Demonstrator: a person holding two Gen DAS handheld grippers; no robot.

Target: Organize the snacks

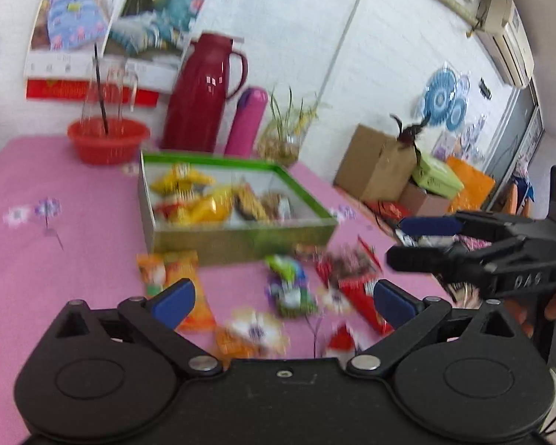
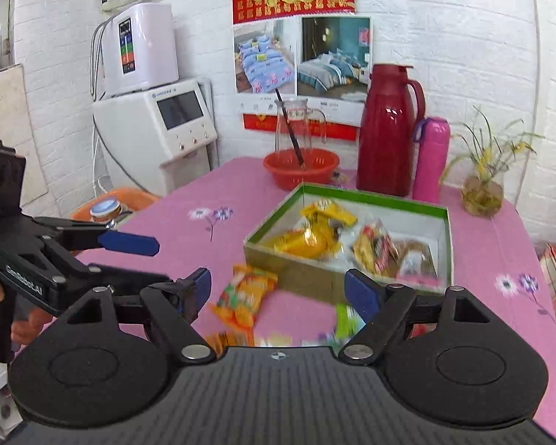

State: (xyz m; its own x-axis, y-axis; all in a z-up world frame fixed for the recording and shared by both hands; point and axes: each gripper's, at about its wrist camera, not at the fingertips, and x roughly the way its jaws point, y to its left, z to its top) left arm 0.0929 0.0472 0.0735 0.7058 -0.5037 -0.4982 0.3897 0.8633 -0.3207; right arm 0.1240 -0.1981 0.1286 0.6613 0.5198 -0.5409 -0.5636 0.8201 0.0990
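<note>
Both grippers, left gripper [image 1: 283, 298] and right gripper [image 2: 278, 289], hover wide and empty. Loose packets [image 1: 291, 289] crowd the table's near edge; a hasty sweep risks knocking them off before reaching the box [image 1: 241, 235].

red thermos jug [image 2: 387, 131] | pink flask [image 2: 430, 159] just beside | red basin [image 2: 300, 168] holding glass pitcher [image 2: 296, 129] | potted plant [image 2: 483, 181]

Bright, even daylight; glare spots on the red thermos [image 2: 387, 129]; motion-blurred snack packets [image 1: 289, 289]; fisheye-bent, dark-vignetted corners.
</note>
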